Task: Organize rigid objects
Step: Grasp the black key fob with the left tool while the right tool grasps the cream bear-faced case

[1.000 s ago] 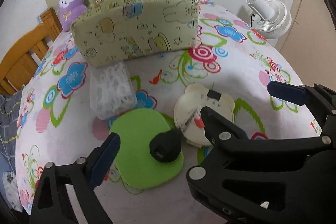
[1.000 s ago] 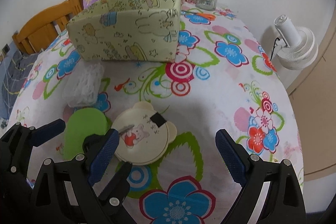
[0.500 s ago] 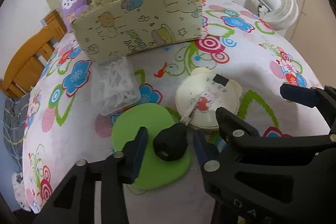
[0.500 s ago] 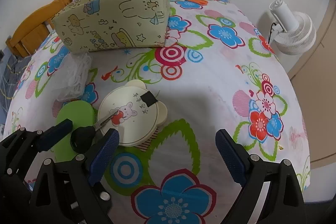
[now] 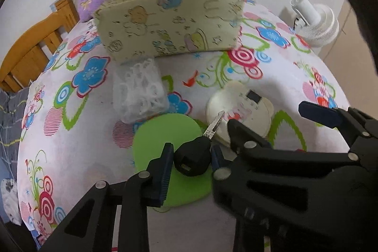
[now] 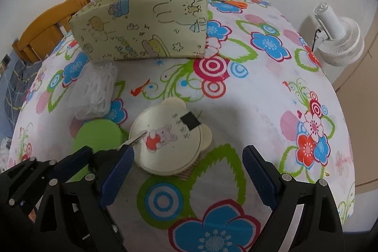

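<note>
step: we read pick-up of key (image 5: 192, 158) off green disc (image 5: 156, 141) on counter (image 5: 212, 77) | left gripper (image 5: 192, 158) jaws just closing, now pinching key's black head | right gripper (image 6: 186, 177) spread, empty | next: lift clear, carry to fabric bin (image 5: 170, 30)

The left gripper (image 5: 192, 158) was wide open before. Its jaws have just been closing, and now they squeeze the black head of the key (image 5: 193, 159)
</note>
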A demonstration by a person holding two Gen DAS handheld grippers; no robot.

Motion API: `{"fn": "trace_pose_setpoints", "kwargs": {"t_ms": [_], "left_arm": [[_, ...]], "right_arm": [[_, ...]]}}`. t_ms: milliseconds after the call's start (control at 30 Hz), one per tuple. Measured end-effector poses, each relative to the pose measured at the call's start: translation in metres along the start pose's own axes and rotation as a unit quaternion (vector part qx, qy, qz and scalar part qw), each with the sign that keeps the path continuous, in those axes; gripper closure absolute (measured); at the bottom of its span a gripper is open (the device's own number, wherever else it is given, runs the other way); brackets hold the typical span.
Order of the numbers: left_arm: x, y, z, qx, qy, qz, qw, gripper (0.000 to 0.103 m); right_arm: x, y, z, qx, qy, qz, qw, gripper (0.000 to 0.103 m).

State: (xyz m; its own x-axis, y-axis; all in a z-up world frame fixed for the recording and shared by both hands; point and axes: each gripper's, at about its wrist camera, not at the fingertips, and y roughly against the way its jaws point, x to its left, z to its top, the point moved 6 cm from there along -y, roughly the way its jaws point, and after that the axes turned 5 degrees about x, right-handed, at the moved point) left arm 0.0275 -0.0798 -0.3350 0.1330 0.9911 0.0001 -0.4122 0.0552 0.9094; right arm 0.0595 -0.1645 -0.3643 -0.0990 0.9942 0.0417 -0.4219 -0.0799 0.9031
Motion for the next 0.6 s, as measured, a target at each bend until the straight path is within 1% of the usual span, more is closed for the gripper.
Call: {"fn": "trace_pose_setpoints", "kwargs": {"t_ms": [100,233,367,433,600], "left_arm": [[0.009,0.002,0.005,-0.003,0.008,0.006,0.9999,0.071],[0.018,-0.004,0.009,0.002,0.012,0.016,0.9998,0.071],[0.023,-0.008,0.01,0.002,-0.002,0.037,0.9993,0.071],[0.026,-0.01,0.011,0.004,0.008,0.028,0.9996,0.071],[0.026,-0.013,0.016,0.003,0.005,0.021,0.9998,0.071]], "right_arm": [[0.001,-0.005,0.007,0.003,-0.009,0.007,1.0,0.008],[0.01,-0.014,0.013,0.009,0.0,0.014,1.0,0.008],[0.016,-0.023,0.016,0.02,0.003,0.022,1.0,0.008],[0.015,-0.027,0.018,0.023,-0.005,0.024,0.999,0.008],[0.012,-0.034,0.023,0.025,-0.012,-0.001,1.0,0.008]]}}
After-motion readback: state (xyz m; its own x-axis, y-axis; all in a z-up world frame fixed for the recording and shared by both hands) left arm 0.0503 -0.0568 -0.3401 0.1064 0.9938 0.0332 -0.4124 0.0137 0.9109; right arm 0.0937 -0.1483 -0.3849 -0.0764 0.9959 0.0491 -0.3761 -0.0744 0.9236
